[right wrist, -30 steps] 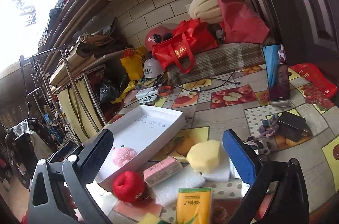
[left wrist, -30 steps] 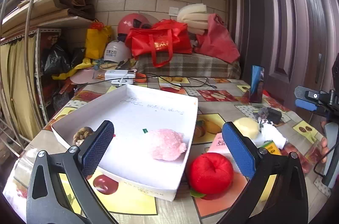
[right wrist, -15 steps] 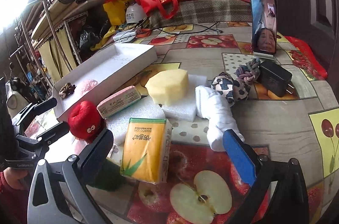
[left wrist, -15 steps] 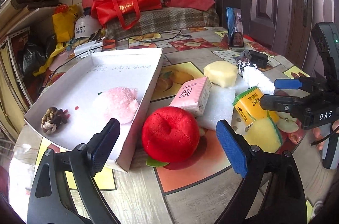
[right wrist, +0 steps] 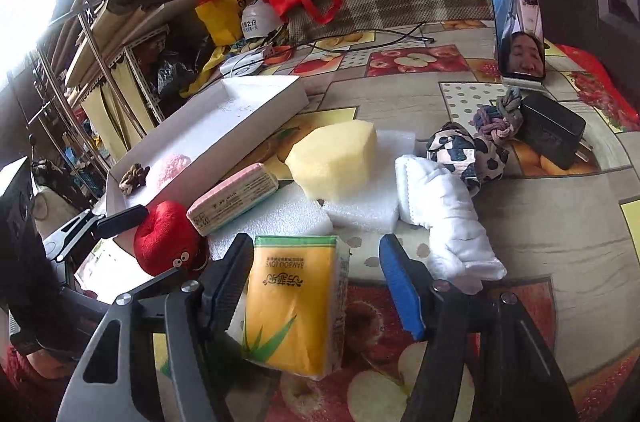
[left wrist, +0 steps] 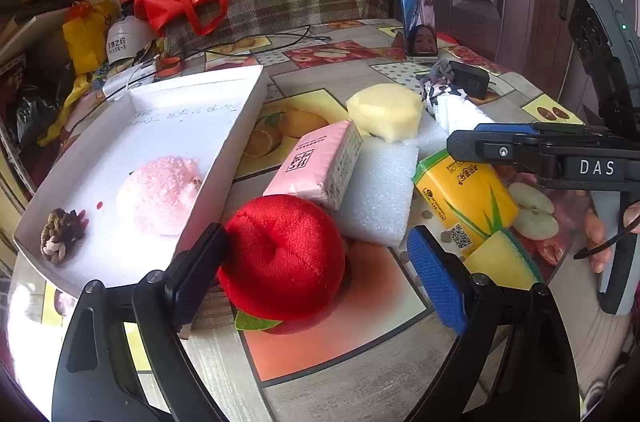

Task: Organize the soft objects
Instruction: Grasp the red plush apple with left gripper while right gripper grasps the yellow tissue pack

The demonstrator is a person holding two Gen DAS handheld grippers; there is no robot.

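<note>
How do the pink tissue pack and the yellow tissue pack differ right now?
Colour: the pink tissue pack is pale pink with a teal edge; the yellow tissue pack is yellow with a green leaf print.
Placement: the pink one leans on the white foam sheet beside the red plush apple; the yellow one sits nearer.
Gripper: only the yellow one lies between the closing jaws of the right gripper.
Both are soft rectangular packs outside the white tray.

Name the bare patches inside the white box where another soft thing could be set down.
In the white box, the far half beyond the pink pompom is bare. A smaller patch lies between the pompom and the braided hair tie. Outside its right wall the table is crowded.
</note>
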